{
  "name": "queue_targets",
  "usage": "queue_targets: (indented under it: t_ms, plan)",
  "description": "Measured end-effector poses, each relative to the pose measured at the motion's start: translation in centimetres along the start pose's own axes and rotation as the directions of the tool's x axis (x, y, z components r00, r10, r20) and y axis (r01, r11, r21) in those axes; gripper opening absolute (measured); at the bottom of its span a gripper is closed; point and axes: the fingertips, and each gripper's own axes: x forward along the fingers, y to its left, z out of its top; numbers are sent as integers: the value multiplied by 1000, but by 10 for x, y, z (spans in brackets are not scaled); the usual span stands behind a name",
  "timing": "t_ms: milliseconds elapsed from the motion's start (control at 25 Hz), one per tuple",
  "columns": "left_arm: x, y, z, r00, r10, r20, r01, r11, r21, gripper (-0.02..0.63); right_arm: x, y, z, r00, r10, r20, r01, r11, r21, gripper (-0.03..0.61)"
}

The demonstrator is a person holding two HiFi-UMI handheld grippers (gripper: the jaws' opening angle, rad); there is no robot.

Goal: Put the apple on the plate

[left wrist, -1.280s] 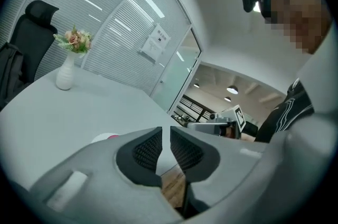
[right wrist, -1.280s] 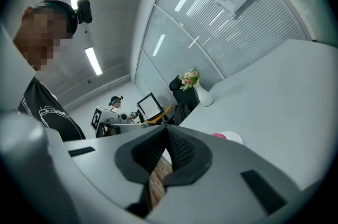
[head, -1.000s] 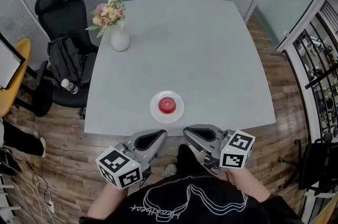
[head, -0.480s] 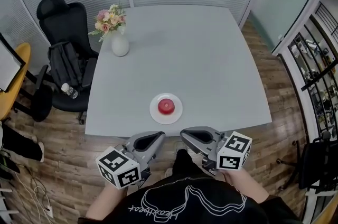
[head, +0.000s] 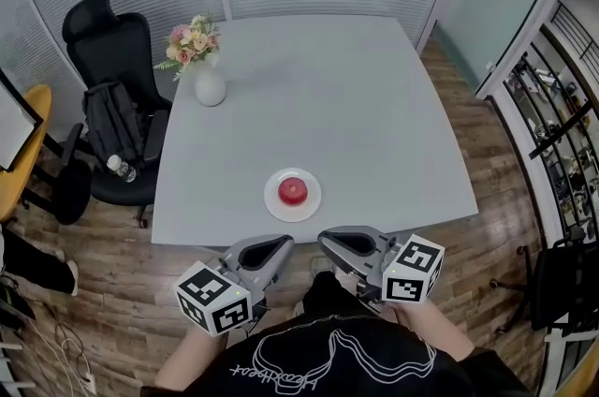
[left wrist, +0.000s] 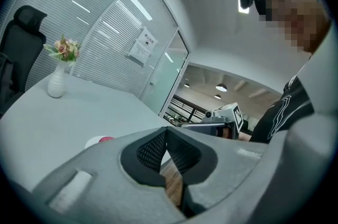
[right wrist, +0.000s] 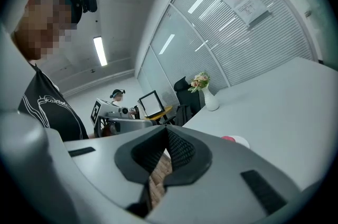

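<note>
The red apple (head: 293, 190) lies in the middle of the white plate (head: 272, 205), so the fruit is already on its place. The plate stands on the grey table (head: 365, 105), at the 6 o'clock side of it, near the edge that faces the person. Both tongs are held off the table, above the wooden floor (head: 519, 236) and close to the person's body. The left gripper (head: 284, 242) is at about 7 o'clock from the plate, and the right gripper (head: 325, 241) is at about 5 o'clock from it; their tips point toward each other. In the left gripper view the two dark ribbed pads meet at the tip with no gap, and nothing is between them. The right gripper view shows the same: the jaws are fully together and hold nothing. Neither gripper touches the plate or the apple. At 10 o'clock on the table a white vase (head: 210, 86) with pink flowers stands upright, well apart from the plate. Beyond that corner, at 9 o'clock from the table, a black office chair (head: 105, 35) carries a dark backpack (head: 112, 119).
</note>
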Motion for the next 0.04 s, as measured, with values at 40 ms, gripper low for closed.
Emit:
queue_targets:
  t_ms: [40]
  plan:
    - [0,-1,0,1000,-1,-1,1,1000,-2,15,0,1,0,1000,-2,3,2,1000,0,8]
